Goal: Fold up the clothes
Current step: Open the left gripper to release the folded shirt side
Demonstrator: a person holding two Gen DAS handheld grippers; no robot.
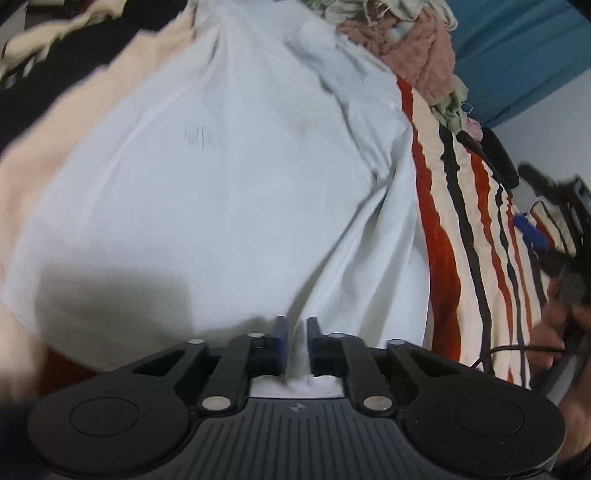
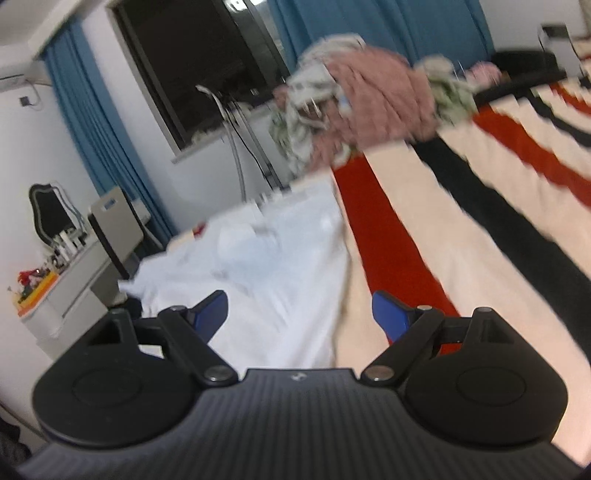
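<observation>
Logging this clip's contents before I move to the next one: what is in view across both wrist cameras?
shirt: one, white, spread on the bed, edge pinched in the left gripper
blanket: one, cream with red and black stripes, covering the bed
clothes pile: one heap, pink and pale green, at the far end of the bed
curtains: blue, beside a dark window
desk: one, white, left of the bed, small items on it
left gripper: shut on the shirt
right gripper: open, above the shirt's edge, holding nothing
</observation>
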